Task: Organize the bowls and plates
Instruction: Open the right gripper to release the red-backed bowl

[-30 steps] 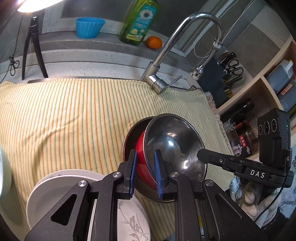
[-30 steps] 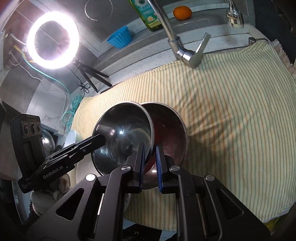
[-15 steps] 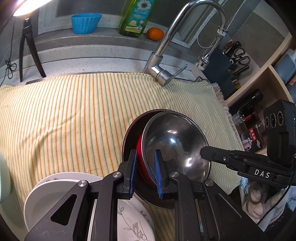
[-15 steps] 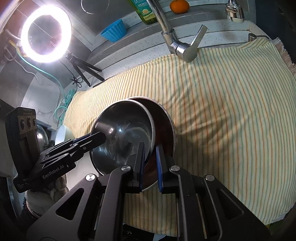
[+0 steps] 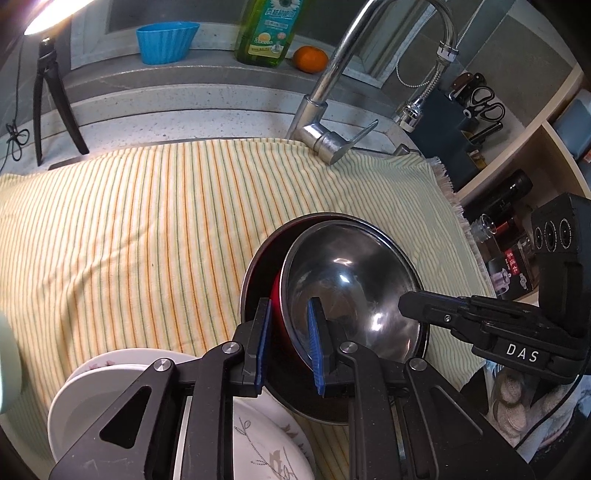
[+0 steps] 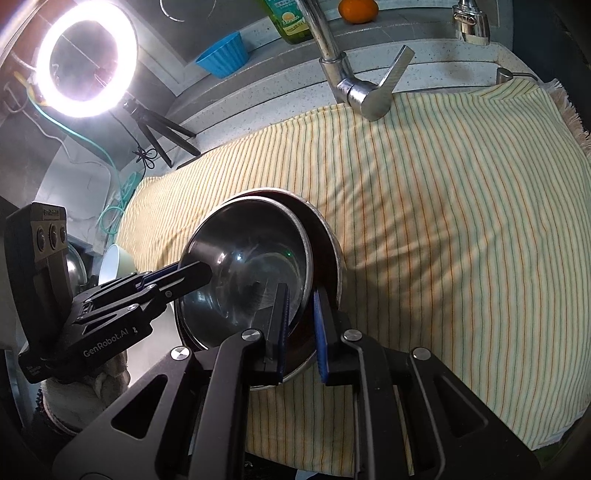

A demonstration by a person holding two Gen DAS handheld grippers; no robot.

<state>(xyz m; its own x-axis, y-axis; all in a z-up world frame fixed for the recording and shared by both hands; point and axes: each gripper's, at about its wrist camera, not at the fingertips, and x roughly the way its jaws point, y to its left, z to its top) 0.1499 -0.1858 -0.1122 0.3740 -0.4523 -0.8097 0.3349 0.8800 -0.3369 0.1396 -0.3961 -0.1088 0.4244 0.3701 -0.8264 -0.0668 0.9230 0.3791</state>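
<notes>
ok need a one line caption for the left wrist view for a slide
Left gripper and right gripper clamp opposite rims of a steel bowl nested in a red bowl on a striped cloth.

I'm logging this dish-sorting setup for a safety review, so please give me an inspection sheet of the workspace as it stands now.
Surface: striped cloth spread flat over the counter.
Job's things: steel bowl sitting tilted inside a larger red bowl; white plates stacked beside them.
Clutter: blue cup, green soap bottle and orange on the back ledge.
Grippers: left hand-held gripper clamps the steel bowl's rim; right hand-held gripper clamps its opposite rim.
Cables: black cord by the tripod; green cable under the ring light.
Surroundings: faucet, shelves with bottles, scissors.
</notes>
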